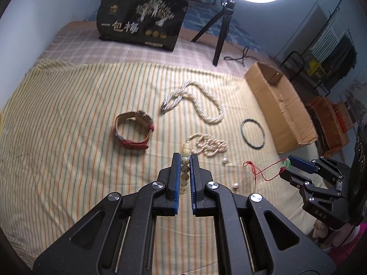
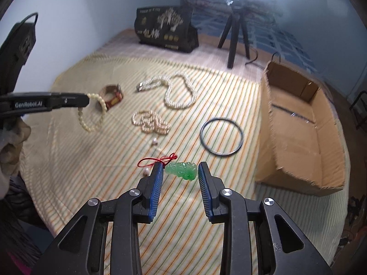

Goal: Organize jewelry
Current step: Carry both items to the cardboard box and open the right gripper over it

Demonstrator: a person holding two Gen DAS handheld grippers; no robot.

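Jewelry mostly lies on the bed (image 1: 68,119); the cardboard box (image 2: 298,123) looks empty. Left hand-held gripper (image 1: 185,160) clamps a bead bracelet (image 2: 91,114), right hand-held gripper (image 2: 180,171) grasps a jade pendant (image 2: 182,170).

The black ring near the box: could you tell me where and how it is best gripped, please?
Grip the black ring across its thin rim, coming from above with one finger inside the loop and one outside. It lies flat on the striped cloth, so no edge offers itself from the side. The near arc is clear of the box.

Black two-finger left gripper (image 1: 185,158), blue ribbed pads (image 1: 176,178), silver screws, right gripper (image 2: 180,171) alike
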